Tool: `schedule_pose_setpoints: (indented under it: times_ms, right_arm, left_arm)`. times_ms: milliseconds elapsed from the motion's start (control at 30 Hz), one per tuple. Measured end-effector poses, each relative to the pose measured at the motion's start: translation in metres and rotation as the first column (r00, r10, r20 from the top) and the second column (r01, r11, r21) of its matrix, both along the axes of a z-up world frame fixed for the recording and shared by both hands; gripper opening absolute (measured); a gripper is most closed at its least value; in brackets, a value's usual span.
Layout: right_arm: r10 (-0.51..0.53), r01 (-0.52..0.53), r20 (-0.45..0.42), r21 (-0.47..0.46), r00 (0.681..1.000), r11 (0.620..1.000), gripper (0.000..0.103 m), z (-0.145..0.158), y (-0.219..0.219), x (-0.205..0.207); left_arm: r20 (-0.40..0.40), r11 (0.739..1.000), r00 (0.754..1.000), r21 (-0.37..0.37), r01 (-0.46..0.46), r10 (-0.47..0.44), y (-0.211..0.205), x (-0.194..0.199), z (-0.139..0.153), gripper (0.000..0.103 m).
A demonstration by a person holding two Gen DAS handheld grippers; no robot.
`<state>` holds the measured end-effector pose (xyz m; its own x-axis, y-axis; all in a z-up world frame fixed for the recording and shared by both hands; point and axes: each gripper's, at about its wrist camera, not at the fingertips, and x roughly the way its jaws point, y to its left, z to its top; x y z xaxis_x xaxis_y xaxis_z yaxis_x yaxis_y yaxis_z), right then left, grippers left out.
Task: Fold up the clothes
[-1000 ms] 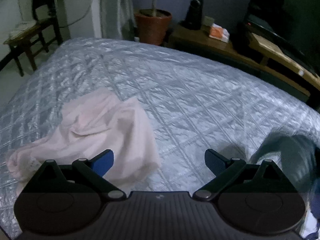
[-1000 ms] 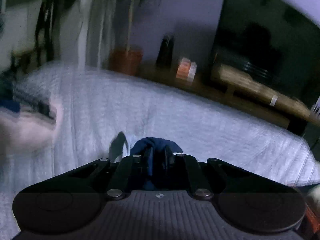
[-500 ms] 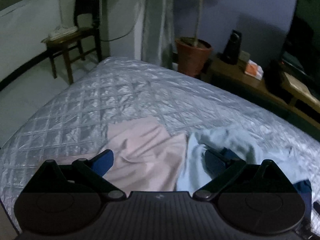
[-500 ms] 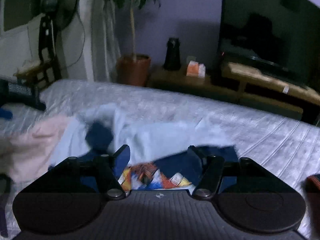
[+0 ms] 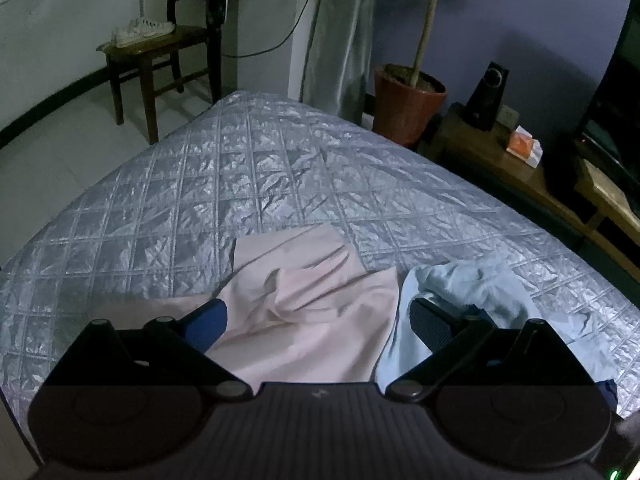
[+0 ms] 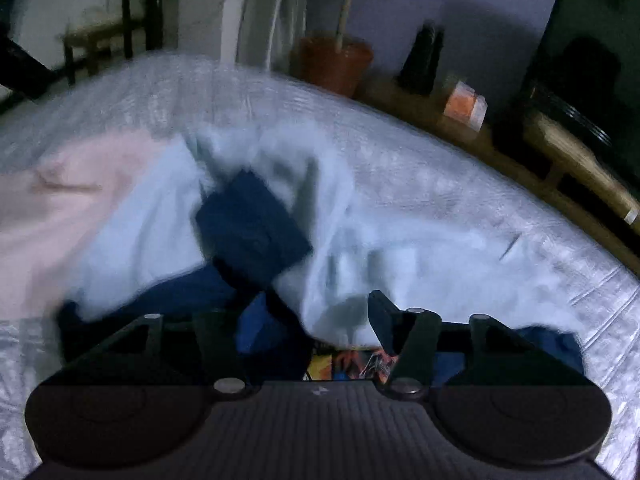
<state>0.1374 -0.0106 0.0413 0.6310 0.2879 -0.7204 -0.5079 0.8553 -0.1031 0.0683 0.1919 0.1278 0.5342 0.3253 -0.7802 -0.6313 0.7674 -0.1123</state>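
**Op:** Entry. Landmark is the pink garment (image 5: pixel 312 300), crumpled on the quilted bedspread (image 5: pixel 240 184). My left gripper (image 5: pixel 316 320) hovers right over it, jaws spread wide, nothing between the pads, which touch no cloth that I can see.

**Obs:** And the other clothes?

**Op:** A light blue garment (image 5: pixel 472 292) lies just to the right of the pink one, edges touching. A dark blue garment (image 6: pixel 252 224) sits to the right of the pink one too, partly on top of the light blue one.

**Obs:** Right side?

**Op:** The right wrist view is blurred. My right gripper (image 6: pixel 316 316) is low over the heap to the right of the pink garment. Its jaws are closing; the picture shows a gap between them, with dark blue and light blue cloth in it. I cannot tell whether the pads press on the cloth.
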Motion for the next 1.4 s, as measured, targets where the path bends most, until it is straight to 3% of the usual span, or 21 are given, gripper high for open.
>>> schedule_pose_setpoints:
  times_ms: [33, 100, 133, 200, 233, 267, 300, 333, 433, 500, 533, 600, 667, 767, 833, 867, 933, 1067, 1167, 1267, 1400]
  right_arm:
    - [-0.015, 0.015, -0.012, -0.003, 1.0, 1.0, 0.003, -0.002, -0.001, 0.007]
    - [-0.18, 0.172, 0.069, 0.106, 0.981, 0.979, 0.003, 0.017, -0.026, 0.025]
    - [-0.308, 0.284, 0.11, 0.192, 0.945, 0.939, 0.005, 0.03, -0.045, 0.035]
    - [-0.531, 0.461, 0.071, 0.409, 0.844, 0.787, 0.043, 0.049, -0.091, 0.051]
    - [-0.599, 0.519, 0.036, 0.46, 0.8, 0.72, 0.049, 0.057, -0.109, 0.056]
    - [-0.63, 0.539, 0.061, 0.459, 0.774, 0.706, 0.05, 0.064, -0.118, 0.054]
    - [-0.639, 0.535, 0.129, 0.436, 0.759, 0.724, 0.05, 0.071, -0.121, 0.048]
    - [-0.618, 0.515, 0.158, 0.419, 0.77, 0.748, 0.05, 0.073, -0.123, 0.041]
    - [-0.444, 0.413, 0.002, 0.364, 0.896, 0.835, 0.05, 0.058, -0.119, 0.029]
    - [-0.297, 0.326, -0.134, 0.341, 0.945, 0.882, 0.051, 0.04, -0.107, 0.013]
    - [-0.21, 0.28, -0.222, 0.355, 0.952, 0.892, 0.051, 0.028, -0.1, 0.005]
    - [-0.084, 0.218, -0.346, 0.371, 0.935, 0.903, 0.052, 0.005, -0.083, -0.013]
    - [-0.034, 0.17, -0.38, 0.331, 0.924, 0.928, 0.052, -0.011, -0.067, -0.033]
    - [-0.009, 0.081, -0.281, 0.247, 0.96, 0.966, 0.068, -0.015, -0.045, -0.059]
    - [-0.007, 0.043, -0.204, 0.174, 0.979, 0.984, 0.056, -0.017, -0.032, -0.072]
    - [0.012, 0.009, -0.163, 0.131, 0.987, 0.991, 0.031, -0.019, -0.023, -0.08]
    - [0.029, -0.018, -0.108, 0.098, 0.994, 0.995, 0.006, -0.022, -0.013, -0.099]
    - [0.028, -0.017, -0.098, 0.108, 0.995, 0.994, 0.007, -0.02, 0.002, -0.107]
    - [0.116, -0.115, -0.053, 0.024, 0.992, 0.993, 0.006, -0.011, 0.001, -0.125]
    - [0.141, -0.126, -0.167, 0.1, 0.976, 0.987, 0.005, -0.002, -0.027, -0.124]
    - [0.22, -0.243, -0.238, -0.07, 0.946, 0.967, 0.003, 0.01, -0.072, -0.148]
  left_arm:
    - [0.0, 1.0, 1.0, -0.003, -0.002, 0.002, 0.001, 0.0, 0.0, 0.097]
    - [0.005, 1.0, 1.0, -0.006, -0.001, 0.001, 0.001, 0.0, 0.001, 0.097]
    - [0.006, 1.0, 1.0, -0.004, 0.003, -0.003, 0.0, 0.0, 0.001, 0.097]
    - [0.006, 1.0, 1.0, -0.003, 0.012, -0.012, -0.002, 0.001, 0.001, 0.097]
    - [0.005, 1.0, 1.0, -0.002, 0.014, -0.014, -0.003, 0.001, 0.0, 0.097]
    - [0.004, 1.0, 1.0, -0.003, 0.015, -0.015, -0.004, 0.001, 0.0, 0.097]
    - [0.003, 1.0, 1.0, -0.005, 0.012, -0.012, -0.004, 0.002, -0.001, 0.097]
    - [0.003, 1.0, 1.0, -0.006, 0.008, -0.008, -0.004, 0.002, -0.001, 0.097]
    - [0.006, 1.0, 1.0, -0.007, -0.005, 0.005, -0.004, 0.002, -0.001, 0.097]
    - [0.008, 1.0, 1.0, 0.001, -0.01, 0.01, -0.004, 0.001, -0.001, 0.097]
    - [0.008, 1.0, 1.0, 0.006, -0.013, 0.013, -0.003, 0.001, 0.0, 0.097]
    - [0.008, 1.0, 1.0, 0.015, -0.019, 0.019, -0.002, 0.001, 0.0, 0.097]
    - [0.011, 0.999, 0.999, 0.015, -0.031, 0.031, 0.002, 0.001, 0.001, 0.097]
    - [0.017, 0.998, 0.998, 0.009, -0.059, 0.059, 0.01, -0.001, 0.002, 0.097]
    - [0.022, 0.997, 0.997, 0.002, -0.075, 0.075, 0.015, -0.003, 0.003, 0.097]
    - [0.024, 0.997, 0.996, -0.002, -0.082, 0.082, 0.018, -0.004, 0.004, 0.097]
    - [0.026, 0.996, 0.996, -0.006, -0.09, 0.09, 0.021, -0.005, 0.004, 0.097]
    - [0.022, 0.996, 0.996, -0.008, -0.086, 0.086, 0.023, -0.006, 0.004, 0.097]
    - [0.022, 0.996, 0.996, -0.014, -0.088, 0.088, 0.024, -0.006, 0.003, 0.097]
    - [0.019, 0.996, 0.996, -0.025, -0.091, 0.092, 0.025, -0.007, 0.002, 0.097]
    - [0.014, 0.996, 0.997, -0.036, -0.081, 0.081, 0.024, -0.006, 0.0, 0.097]
